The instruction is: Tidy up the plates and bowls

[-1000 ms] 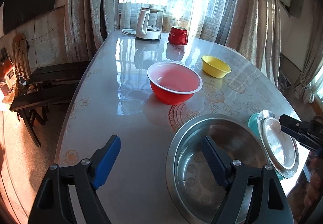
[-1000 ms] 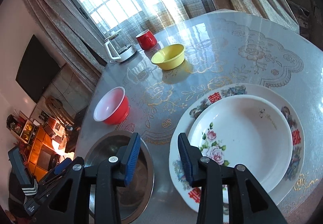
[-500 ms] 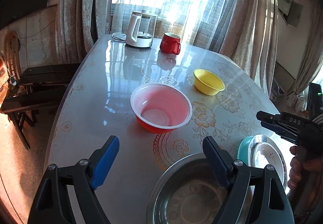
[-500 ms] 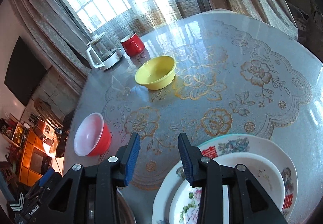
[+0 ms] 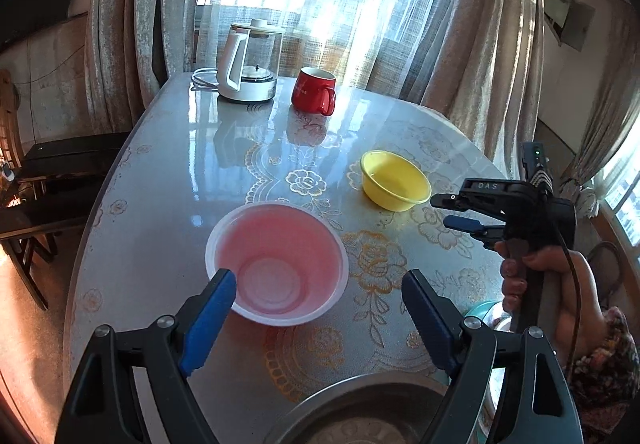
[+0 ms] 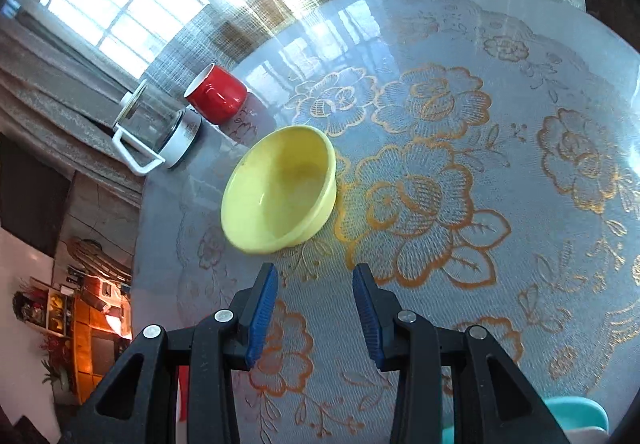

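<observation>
Our left tongs (image 5: 316, 308) gape wide over the red bowl (image 5: 276, 264); our right tongs (image 6: 314, 308) are apart, empty, near the yellow bowl (image 6: 278, 190) on the table (image 6: 500, 92). Both look light and slippery; we'd pinch the rims.

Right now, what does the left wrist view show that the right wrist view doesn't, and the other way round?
Only the left wrist view shows the red bowl between the open left gripper, the steel basin, and the hand holding the right gripper. Only the right wrist view shows the shelving beyond the table edge. Both show the yellow bowl, red mug and glass kettle.
</observation>
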### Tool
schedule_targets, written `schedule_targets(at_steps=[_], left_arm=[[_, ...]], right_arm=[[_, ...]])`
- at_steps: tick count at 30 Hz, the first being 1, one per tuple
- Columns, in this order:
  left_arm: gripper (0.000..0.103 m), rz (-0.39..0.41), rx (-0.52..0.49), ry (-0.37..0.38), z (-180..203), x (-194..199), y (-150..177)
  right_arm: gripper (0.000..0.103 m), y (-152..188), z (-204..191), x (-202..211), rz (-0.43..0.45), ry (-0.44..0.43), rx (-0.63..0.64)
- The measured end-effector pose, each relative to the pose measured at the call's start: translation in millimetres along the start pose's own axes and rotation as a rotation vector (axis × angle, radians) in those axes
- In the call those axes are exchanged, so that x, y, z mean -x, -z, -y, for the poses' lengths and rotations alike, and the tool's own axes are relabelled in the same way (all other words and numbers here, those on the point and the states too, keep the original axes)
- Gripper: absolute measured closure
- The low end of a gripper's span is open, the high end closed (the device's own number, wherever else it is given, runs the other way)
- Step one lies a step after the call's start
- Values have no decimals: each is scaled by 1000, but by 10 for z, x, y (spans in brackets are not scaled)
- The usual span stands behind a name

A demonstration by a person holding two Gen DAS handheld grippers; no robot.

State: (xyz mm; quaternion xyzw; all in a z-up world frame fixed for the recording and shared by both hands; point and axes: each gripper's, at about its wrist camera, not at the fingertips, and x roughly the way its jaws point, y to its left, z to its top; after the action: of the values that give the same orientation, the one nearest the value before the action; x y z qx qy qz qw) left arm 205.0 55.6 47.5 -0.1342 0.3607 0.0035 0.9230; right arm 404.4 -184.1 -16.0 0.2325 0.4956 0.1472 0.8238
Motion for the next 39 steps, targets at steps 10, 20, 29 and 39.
schedule_targets(at_steps=[10, 20, 29, 39], left_arm=[[18, -15, -40, -7, 163, -161, -201], [18, -55, -62, 5, 404, -482, -415], [18, -114, -107, -30, 800, -1043, -580], [25, -204, -160, -95, 1000, -1604, -551]], right_arm=[[67, -247, 16, -534, -57, 11, -58], [89, -64, 250, -398, -92, -14, -21], [89, 119, 349, -205, -122, 18, 55], [89, 139, 444, -123, -138, 4, 66]])
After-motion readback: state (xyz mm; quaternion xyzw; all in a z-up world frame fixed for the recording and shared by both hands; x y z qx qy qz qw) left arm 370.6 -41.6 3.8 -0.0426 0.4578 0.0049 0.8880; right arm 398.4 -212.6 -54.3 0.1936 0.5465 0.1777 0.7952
